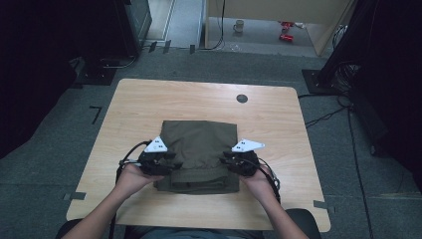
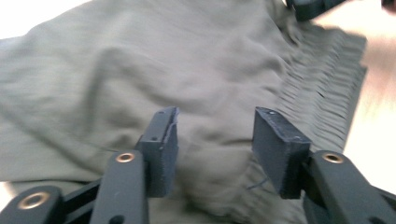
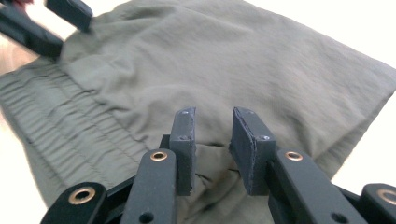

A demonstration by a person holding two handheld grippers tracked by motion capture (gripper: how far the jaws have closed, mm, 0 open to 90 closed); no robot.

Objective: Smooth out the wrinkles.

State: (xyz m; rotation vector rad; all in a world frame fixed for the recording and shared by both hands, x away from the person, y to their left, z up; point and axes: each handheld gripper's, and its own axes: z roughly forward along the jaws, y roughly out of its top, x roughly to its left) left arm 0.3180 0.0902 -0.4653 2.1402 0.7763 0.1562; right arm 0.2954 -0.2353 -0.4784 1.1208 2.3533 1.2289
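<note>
A: So, what are you doing now?

B: You are folding the green shorts (image 1: 200, 149). They lie in the middle of the bench (image 1: 144, 104), folded into a block, with the stretchy waistband (image 1: 198, 175) on your side.

A: What are your claws doing?

B: Your left claw (image 1: 166, 162) sits at the left side of the shorts, near the waistband. Its jaws stand apart over the cloth and do not pinch it. Your right claw (image 1: 231, 162) sits at the right side. Its jaws stand closer together, with a small bump of cloth between them, but I cannot tell if the pads press on it.

A: What comes next?

B: I think you need a grip on both sides. Push each claw down so cloth goes between the pads, then squeeze. Take all the layers, or the fold may slip open.

A: Is anything in the way?

B: No. A small dark hole (image 1: 242, 98) sits in the bench far from the shorts. A mug (image 1: 239, 26) and red things (image 1: 286, 31) lie on the floor past the bench.
</note>
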